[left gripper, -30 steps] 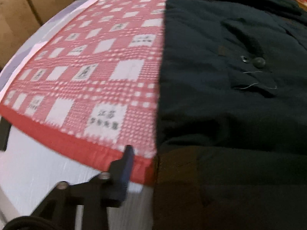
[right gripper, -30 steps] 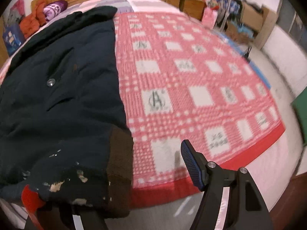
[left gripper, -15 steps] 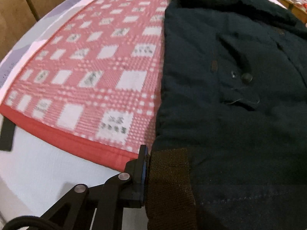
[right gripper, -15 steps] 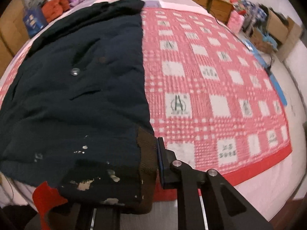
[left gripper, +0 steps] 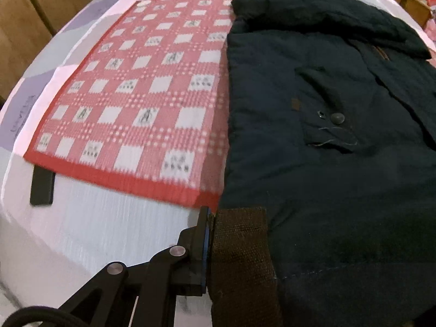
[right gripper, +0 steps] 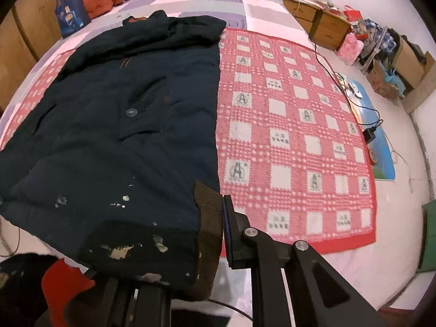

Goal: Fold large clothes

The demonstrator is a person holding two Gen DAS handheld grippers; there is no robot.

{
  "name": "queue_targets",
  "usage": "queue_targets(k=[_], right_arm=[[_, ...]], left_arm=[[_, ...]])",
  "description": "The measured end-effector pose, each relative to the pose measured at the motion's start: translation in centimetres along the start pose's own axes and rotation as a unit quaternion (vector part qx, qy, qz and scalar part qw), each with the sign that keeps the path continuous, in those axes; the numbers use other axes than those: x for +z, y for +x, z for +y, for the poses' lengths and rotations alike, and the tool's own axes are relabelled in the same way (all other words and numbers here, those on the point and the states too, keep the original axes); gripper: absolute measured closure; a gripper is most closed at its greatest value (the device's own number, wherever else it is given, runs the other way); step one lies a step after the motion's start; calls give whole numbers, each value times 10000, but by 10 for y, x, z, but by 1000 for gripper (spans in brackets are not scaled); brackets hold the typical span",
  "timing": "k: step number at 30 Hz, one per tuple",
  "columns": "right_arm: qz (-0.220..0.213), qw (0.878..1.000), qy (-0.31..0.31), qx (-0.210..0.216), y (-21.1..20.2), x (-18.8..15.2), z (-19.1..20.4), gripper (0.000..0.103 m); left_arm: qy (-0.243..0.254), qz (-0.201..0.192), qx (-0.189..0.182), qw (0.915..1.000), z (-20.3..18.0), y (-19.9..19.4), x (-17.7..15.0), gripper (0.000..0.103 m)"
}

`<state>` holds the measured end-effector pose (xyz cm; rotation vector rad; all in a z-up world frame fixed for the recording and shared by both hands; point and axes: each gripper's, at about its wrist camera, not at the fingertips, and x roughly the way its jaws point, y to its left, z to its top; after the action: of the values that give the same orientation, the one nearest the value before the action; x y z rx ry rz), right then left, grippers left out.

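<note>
A large dark navy coat (left gripper: 313,141) lies spread on a red-and-white checked blanket (left gripper: 141,103) on the bed; it also shows in the right wrist view (right gripper: 114,136). Its brown ribbed hem band (left gripper: 239,261) is at the near edge. My left gripper (left gripper: 218,250) is shut on the left corner of that hem. My right gripper (right gripper: 209,231) is shut on the brown hem band (right gripper: 209,218) at the coat's right corner. The inner finger of each gripper is hidden under the cloth.
The checked blanket (right gripper: 294,136) extends right of the coat. A black flat object (left gripper: 42,186) lies at the blanket's near left corner. Pillows and a blue bag (right gripper: 72,15) sit at the bed head. Wooden drawers (right gripper: 318,24), cables and clutter are on the floor to the right.
Both grippers went from open to shut on the coat's hem corners. Both have since pulled back and up, so more of the bed shows.
</note>
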<state>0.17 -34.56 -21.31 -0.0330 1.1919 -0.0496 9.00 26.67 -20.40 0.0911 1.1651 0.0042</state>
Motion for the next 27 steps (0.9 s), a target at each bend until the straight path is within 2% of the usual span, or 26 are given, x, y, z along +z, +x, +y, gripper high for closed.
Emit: queue_targets(k=[6,10,14,17,20,22,23,27], right_arm=[[532,9985,-96,-5,-39,-22,-6,88],[943,9955,90,-29,-72,-45,-15,88],[1191,9928,-22,-147,-106,-57,-19,88],[1079,9938,-187,-181,-118,-44,-18,88],[712,9968,-318,-200,-118,-9,-15,89],[361,9982,-443,-167,-112,28,-16,89],[210,9982,-545,-167,-109,46,-15,89],[-614,9948,-790,-208,-85,147,-19,90]], left_arm=[[69,602,-15,9982,-4,-38,-40,88],[42,1077,-39,9942,-8,-66,-69,88],[183,1287,-60,9915,-14,-79,-70,88],[221,1034,-85,9944,-12,-75,-37,88],[435,693,-142,9965,-17,-66,8,88],[727,410,-190,9963,-25,-58,52,88],[835,179,-211,9961,-29,-51,84,88],[820,-433,-201,9955,-38,-21,189,88]])
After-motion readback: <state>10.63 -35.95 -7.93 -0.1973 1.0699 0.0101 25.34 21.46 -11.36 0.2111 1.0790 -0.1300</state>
